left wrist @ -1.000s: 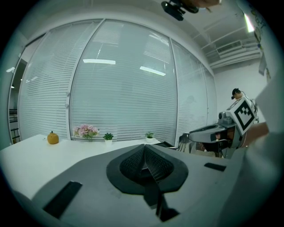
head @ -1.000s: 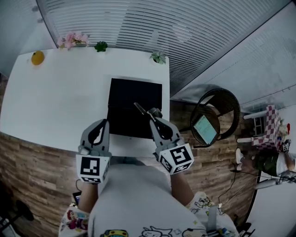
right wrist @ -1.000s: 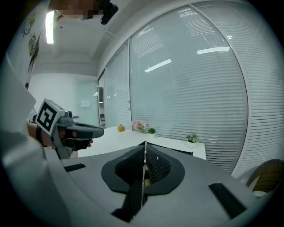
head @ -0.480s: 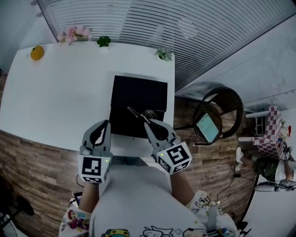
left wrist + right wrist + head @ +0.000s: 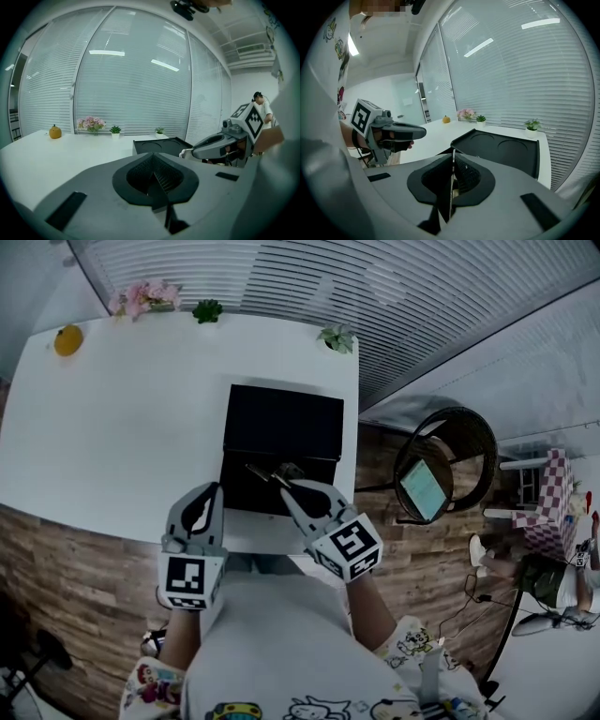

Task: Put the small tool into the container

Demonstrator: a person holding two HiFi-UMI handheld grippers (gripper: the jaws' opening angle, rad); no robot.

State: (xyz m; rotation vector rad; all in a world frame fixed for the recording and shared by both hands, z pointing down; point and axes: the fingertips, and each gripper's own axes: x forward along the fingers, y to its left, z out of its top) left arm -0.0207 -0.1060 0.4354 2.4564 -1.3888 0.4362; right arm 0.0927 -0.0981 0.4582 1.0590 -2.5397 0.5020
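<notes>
Tool pinched, tray beneath it.
The tool point(image 5: 263, 473), a thin metal sliver, sits clamped in my right claw point(image 5: 286, 487) and juts forward-left over the near edge of the container point(image 5: 281, 423). That is a shallow black tray with round recesses, lying flat at the right end of the white counter point(image 5: 122, 427).

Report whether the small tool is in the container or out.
Out: the small tool is pinched in the right gripper, held over the black container, above its near part.

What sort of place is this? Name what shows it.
Probably an office or meeting room: a white table, full-width window blinds behind it, and small potted plants along its far edge.
</notes>
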